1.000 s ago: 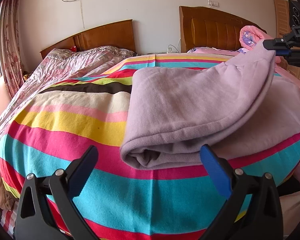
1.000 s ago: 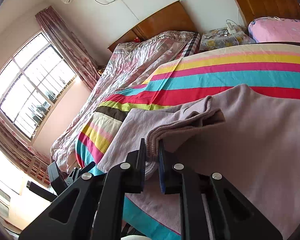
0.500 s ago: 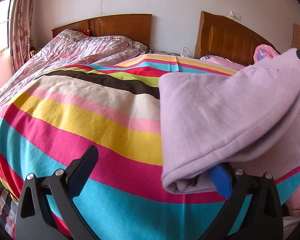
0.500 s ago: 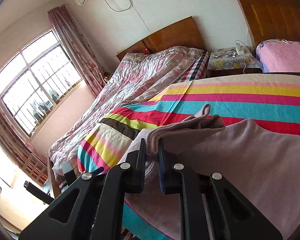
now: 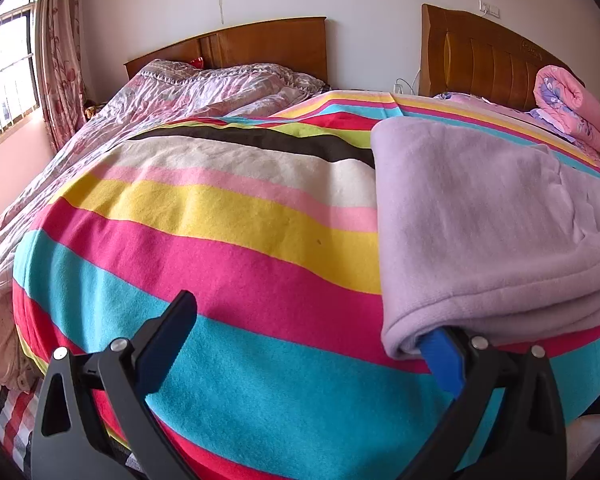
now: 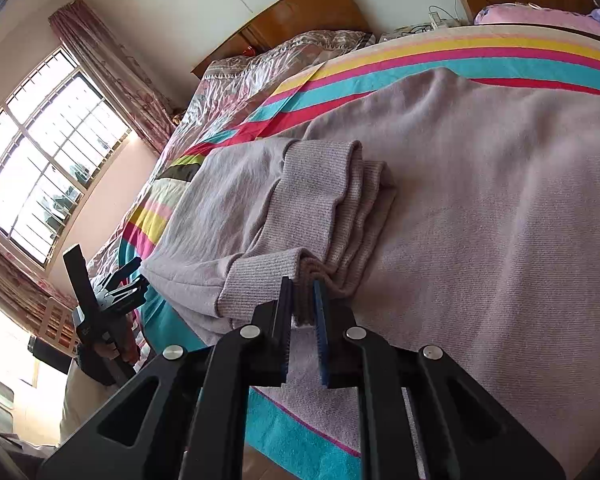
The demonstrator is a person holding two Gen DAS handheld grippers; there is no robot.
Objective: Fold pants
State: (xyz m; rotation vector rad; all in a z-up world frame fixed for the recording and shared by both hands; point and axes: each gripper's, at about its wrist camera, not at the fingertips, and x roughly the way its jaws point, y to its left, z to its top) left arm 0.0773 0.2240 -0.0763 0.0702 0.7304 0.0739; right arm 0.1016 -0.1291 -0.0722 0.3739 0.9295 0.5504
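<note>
The lilac fleece pants (image 5: 480, 216) lie folded over on the striped blanket (image 5: 220, 240) at the right of the left wrist view. My left gripper (image 5: 312, 332) is open; its right finger (image 5: 440, 356) is tucked under the near fold of the pants, its left finger (image 5: 172, 328) is over bare blanket. In the right wrist view my right gripper (image 6: 302, 304) is shut on the ribbed cuffs (image 6: 324, 200) of the pants (image 6: 500, 200), which rest low on the layer beneath. The left gripper also shows in the right wrist view (image 6: 116, 292), at the bed's edge.
A second bed with a pink patterned quilt (image 5: 204, 92) lies to the left. Wooden headboards (image 5: 260, 44) stand at the wall. A rolled pink quilt (image 5: 568, 108) sits at the far right. A window (image 6: 40, 160) is at the left.
My right gripper has carried the cuffs over and down onto the pants, so the raised fold now lies flat. My left gripper has shifted left, its right finger now under the fold.
</note>
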